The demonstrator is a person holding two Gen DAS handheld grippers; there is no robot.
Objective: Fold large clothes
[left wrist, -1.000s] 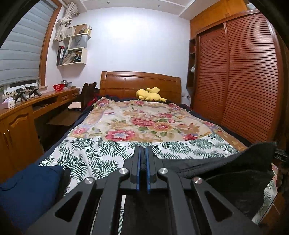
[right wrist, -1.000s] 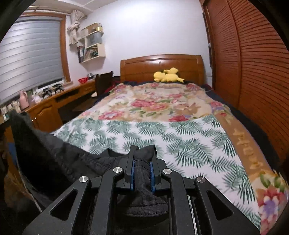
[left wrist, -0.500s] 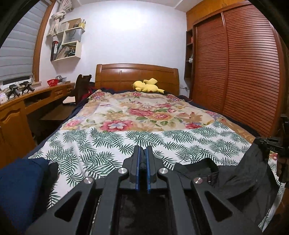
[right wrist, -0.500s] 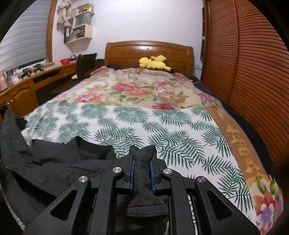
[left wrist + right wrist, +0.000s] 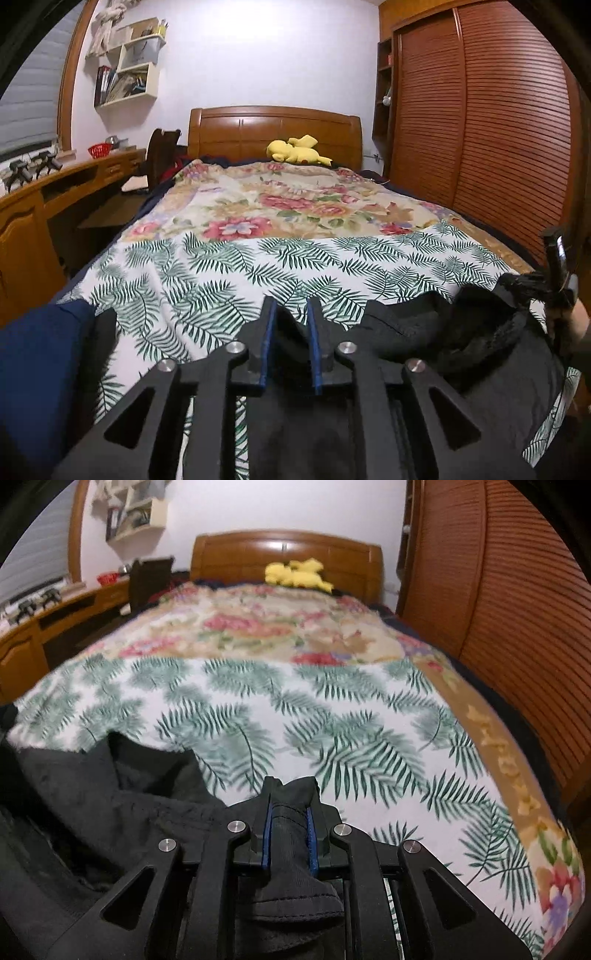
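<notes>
A large black garment lies bunched at the near end of the bed, on the fern-print bedspread. My left gripper stands open just over the garment's edge, with black cloth between and below its fingers. My right gripper is shut on a ribbed black cuff of the garment; the rest of the cloth spreads to its left. The right gripper also shows at the right edge of the left wrist view.
A yellow plush toy lies by the wooden headboard. A wooden desk and chair stand left of the bed. A slatted wardrobe runs along the right. A dark blue cloth lies at the near left.
My left gripper has opened; it was shut on the garment before. Both grippers have moved down toward the bed and the garment has sunk onto the bedspread.
</notes>
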